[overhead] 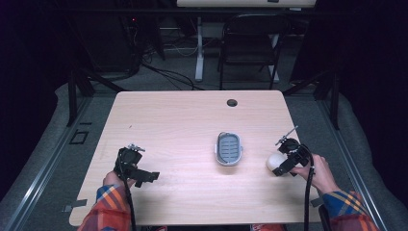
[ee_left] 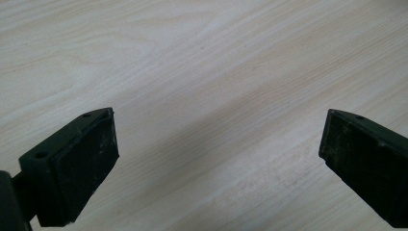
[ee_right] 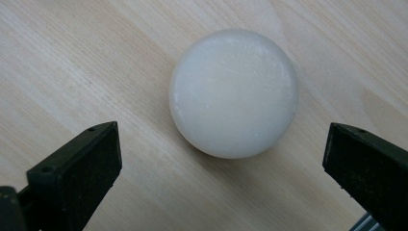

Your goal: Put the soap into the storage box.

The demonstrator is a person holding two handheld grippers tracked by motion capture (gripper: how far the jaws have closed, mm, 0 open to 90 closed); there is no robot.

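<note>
A round white soap bar point(ee_right: 234, 91) lies flat on the wooden table point(overhead: 183, 125), at the right in the high view point(overhead: 275, 161). My right gripper point(ee_right: 221, 163) hovers just above it, open, with a black jaw on either side and no contact. A grey oval soap dish point(overhead: 228, 148) with a ribbed insert sits near the table's middle, left of the soap. My left gripper point(ee_left: 219, 159) is open over bare wood near the front left point(overhead: 132, 166), with nothing between its jaws.
A cable hole point(overhead: 232, 102) marks the table's far edge. Beyond the table stand a black folding chair point(overhead: 250, 45) and a white desk leg point(overhead: 198, 48). Bare wood lies between the dish and my left gripper.
</note>
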